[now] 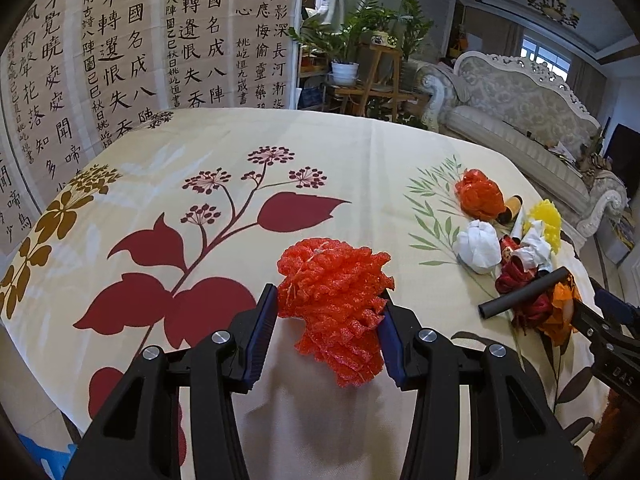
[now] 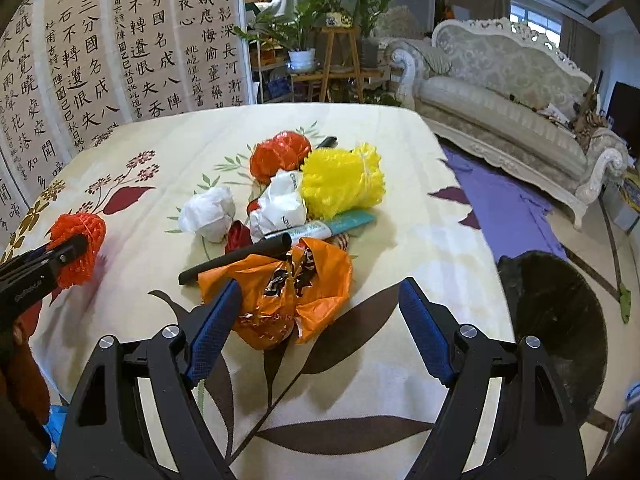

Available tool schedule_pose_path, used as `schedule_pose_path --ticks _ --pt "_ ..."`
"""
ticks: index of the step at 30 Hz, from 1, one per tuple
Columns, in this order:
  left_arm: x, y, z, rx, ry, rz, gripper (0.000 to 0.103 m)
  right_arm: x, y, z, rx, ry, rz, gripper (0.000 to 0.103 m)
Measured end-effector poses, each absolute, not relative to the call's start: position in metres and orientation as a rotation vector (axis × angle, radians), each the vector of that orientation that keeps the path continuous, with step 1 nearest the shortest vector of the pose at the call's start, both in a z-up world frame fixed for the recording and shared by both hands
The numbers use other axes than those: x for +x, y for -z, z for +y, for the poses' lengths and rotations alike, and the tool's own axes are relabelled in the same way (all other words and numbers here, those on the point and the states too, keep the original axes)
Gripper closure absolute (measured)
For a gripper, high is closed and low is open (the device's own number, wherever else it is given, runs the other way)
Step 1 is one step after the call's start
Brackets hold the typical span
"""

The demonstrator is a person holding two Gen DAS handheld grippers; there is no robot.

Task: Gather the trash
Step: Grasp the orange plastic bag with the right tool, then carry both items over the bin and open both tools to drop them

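My left gripper (image 1: 328, 308) is shut on a red foam net (image 1: 336, 304) and holds it just above the floral tablecloth (image 1: 200, 208); it also shows in the right wrist view (image 2: 78, 248). My right gripper (image 2: 320, 300) is open, its left finger beside an orange plastic bag (image 2: 288, 288). Behind the bag lies a pile of trash: a black tube (image 2: 236, 258), a teal marker (image 2: 340, 224), white crumpled paper (image 2: 208, 212), a white wrapper (image 2: 280, 204), a yellow foam net (image 2: 342, 184) and a red-orange plastic wad (image 2: 280, 154).
A black round bin (image 2: 560, 320) stands on the floor right of the table. A purple mat (image 2: 504, 200) and a pale sofa (image 2: 500, 92) lie beyond. A calligraphy screen (image 1: 120, 60) and potted plants (image 1: 352, 40) stand behind the table.
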State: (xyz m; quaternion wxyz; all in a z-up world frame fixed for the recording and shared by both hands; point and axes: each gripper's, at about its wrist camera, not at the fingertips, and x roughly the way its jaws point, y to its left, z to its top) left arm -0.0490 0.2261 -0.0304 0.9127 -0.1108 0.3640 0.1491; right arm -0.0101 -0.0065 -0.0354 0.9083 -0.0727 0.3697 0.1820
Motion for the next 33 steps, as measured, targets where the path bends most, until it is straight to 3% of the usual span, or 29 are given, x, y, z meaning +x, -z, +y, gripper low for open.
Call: schedule_pose_path --ticks 4,9,17,33 --pt "-0.048 0.033 0.224 -0.232 -0.3 0.757 0.056 -0.006 0.039 -0.006 -0.129 -0.384 0.77 0.028" --pt "-0.047 0.035 0.223 -0.231 -0.299 0.765 0.056 -0.003 0.045 -0.008 -0.062 -0.48 0.817 0.052" --pt "-0.049 0.033 0.213 -0.221 -0.287 0.754 0.056 -0.01 0.043 -0.009 -0.057 -0.492 0.803 0.059" --pt "-0.047 0.009 0.159 -0.189 -0.161 0.687 0.056 -0.023 0.022 -0.066 -0.091 -0.315 0.709 0.06"
